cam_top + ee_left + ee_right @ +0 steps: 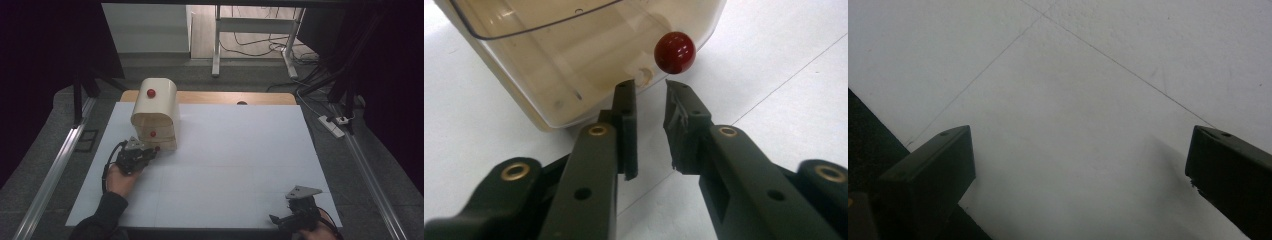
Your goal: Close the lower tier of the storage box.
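White table; cream bread box standing on left part.

The left gripper lies low on the white worktop, its tip just at the near bottom corner of a cream bread box with red knobs. The right gripper rests well apart from the box, near the worktop's front edge.

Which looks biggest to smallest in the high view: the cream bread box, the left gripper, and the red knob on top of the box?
1. cream bread box, clearly the largest.
2. left gripper, much smaller than the box, though nearer the camera.
3. red knob on the box's top, by far the smallest.
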